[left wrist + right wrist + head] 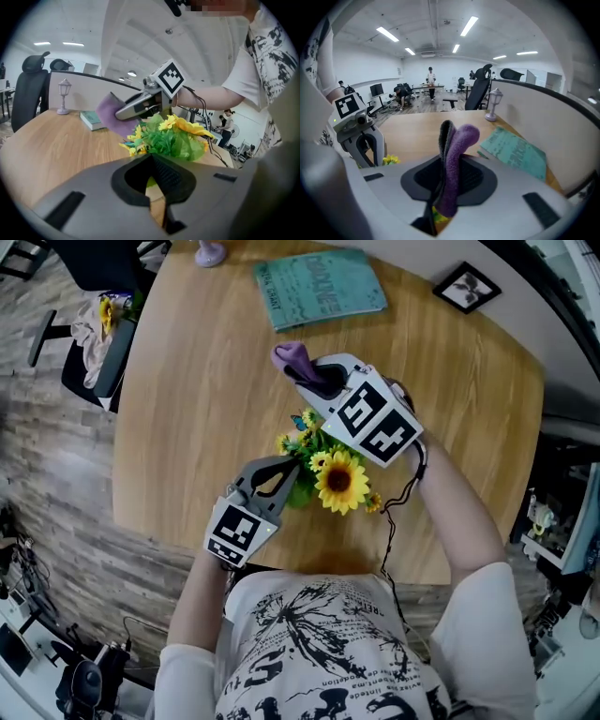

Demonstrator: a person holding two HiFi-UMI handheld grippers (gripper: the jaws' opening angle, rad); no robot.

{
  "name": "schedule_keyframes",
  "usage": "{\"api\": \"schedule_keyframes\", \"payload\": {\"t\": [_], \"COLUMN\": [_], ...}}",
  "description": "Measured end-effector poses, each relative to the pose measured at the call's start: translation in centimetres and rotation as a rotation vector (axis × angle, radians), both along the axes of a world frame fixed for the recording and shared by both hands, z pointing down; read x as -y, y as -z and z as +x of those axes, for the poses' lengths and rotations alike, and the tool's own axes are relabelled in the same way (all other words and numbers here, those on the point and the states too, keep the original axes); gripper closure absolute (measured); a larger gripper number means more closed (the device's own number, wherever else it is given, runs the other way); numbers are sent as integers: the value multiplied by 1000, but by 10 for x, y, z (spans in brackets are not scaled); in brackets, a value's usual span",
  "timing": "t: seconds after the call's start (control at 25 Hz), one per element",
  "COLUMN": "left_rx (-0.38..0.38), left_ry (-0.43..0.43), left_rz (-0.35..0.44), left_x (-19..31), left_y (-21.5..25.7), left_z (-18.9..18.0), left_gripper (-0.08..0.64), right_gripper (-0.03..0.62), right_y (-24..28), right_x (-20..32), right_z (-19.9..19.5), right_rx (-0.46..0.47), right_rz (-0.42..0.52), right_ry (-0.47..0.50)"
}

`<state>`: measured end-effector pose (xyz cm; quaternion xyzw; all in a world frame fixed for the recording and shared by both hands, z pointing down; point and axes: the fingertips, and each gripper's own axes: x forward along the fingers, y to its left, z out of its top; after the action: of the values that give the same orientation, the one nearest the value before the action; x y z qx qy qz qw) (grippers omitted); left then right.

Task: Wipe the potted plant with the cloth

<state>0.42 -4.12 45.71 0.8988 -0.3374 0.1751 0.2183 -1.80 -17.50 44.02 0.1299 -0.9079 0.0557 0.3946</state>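
1. Printed shirt (319, 652), bottom of frame: the wearer, with both forearms reaching up-frame over the table (178, 381).
2. Left gripper (289, 472), centre-left: jaws pressed together, tips in the foliage on the left side of the potted plant (337, 481). A sliver of green shows at the gap; whether it is pinched, I cannot tell.
3. Right gripper (317, 379), above centre: jaws pinching the purple cloth (292, 356), its free end pointing to the upper left.
4. Deciding relation: the plant stands mid-table, just down-frame of the cloth. By my judgement, the cloth must travel down-frame onto the leaves.
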Motion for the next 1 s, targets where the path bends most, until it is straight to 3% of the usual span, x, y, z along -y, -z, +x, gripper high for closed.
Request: {"api": "schedule_keyframes", "payload": {"t": [0.44, 0.72, 1.0], "left_rx": [-35, 2, 5], "left_ry": [34, 55, 59], "left_rz": [-30, -41, -38], "left_x": [3, 5, 5], "left_y": [2, -1, -2], "left_z": [-2, -2, -1], "left_gripper": [555, 555, 556], "right_gripper": [517, 518, 520], "right_y": [-55, -62, -64], "right_x": [-68, -72, -75], "right_z": [-2, 6, 20], "right_rx": [-136, -220, -302], "right_rz": [-246, -306, -303], "right_ry": [357, 421, 459]}}
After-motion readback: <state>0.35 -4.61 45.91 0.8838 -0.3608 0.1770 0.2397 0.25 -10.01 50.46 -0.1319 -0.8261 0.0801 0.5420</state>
